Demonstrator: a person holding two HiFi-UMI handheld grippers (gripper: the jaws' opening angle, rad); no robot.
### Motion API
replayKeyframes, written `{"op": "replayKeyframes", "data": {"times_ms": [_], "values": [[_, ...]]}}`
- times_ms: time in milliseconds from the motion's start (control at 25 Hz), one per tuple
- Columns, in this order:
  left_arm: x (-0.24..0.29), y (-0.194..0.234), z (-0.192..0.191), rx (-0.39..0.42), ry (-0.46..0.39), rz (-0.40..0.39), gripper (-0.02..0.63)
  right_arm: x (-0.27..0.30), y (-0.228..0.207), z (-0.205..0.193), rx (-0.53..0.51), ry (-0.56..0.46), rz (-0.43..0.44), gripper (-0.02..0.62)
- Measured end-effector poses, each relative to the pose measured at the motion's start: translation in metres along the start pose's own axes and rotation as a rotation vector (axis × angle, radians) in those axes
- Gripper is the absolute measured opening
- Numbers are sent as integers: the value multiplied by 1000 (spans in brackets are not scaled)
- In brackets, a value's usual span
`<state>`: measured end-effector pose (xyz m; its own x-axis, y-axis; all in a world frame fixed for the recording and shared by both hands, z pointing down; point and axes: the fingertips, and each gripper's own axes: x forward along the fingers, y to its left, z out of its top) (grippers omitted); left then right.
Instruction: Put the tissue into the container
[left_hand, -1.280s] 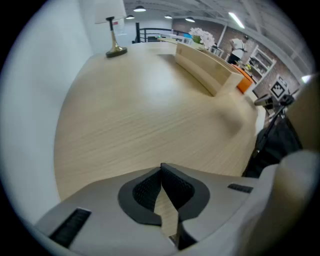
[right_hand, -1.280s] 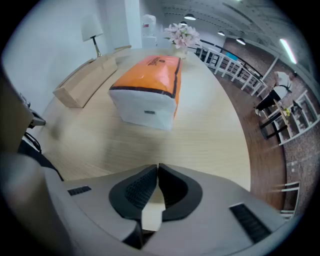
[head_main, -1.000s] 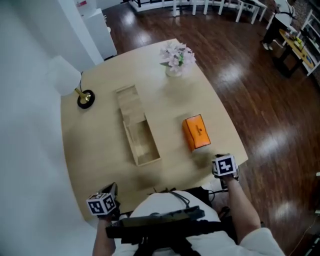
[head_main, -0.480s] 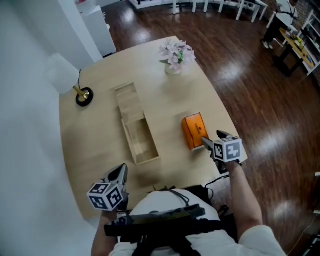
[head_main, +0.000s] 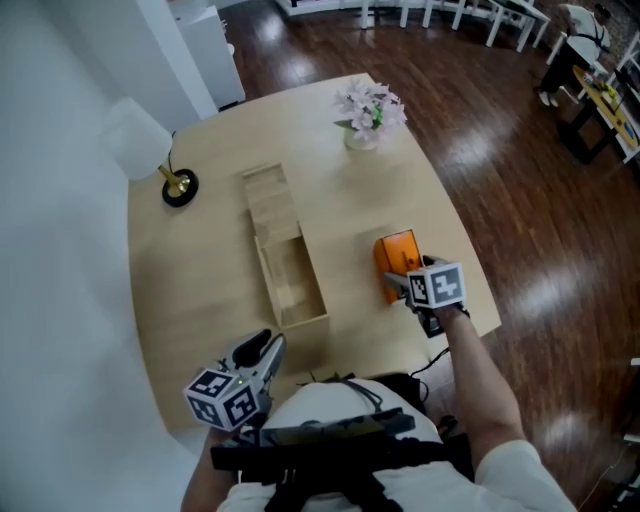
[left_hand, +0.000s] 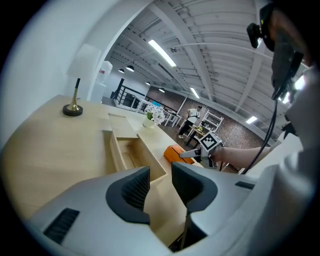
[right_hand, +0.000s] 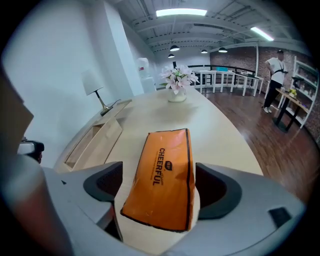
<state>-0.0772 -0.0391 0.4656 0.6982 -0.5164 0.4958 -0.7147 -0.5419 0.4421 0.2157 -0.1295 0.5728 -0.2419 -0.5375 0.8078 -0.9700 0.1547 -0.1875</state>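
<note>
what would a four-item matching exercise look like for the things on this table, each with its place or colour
Things:
1. tissue pack
2. wooden container
3. lamp
4. flowers

Descriptions:
a. far left corner of the table
b. orange, near the right edge
c. open and empty, in the middle
d. pink and white, at the far edge

Pairs: 1-b, 2-c, 3-a, 4-d
</note>
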Motion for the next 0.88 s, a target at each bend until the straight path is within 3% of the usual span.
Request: {"op": "replayKeyframes", "data": {"times_ms": [320,560,880], "values": [[2,-2,-3,13,22,-10,127,21,-6,0,-23,59,-26,448],[4,-2,-4,12,31,-13,127,12,-5,19,-40,12,-31,448],[3,-5,-5,17,38,-16,127,35,-11,0,5,100,-17,448]]}}
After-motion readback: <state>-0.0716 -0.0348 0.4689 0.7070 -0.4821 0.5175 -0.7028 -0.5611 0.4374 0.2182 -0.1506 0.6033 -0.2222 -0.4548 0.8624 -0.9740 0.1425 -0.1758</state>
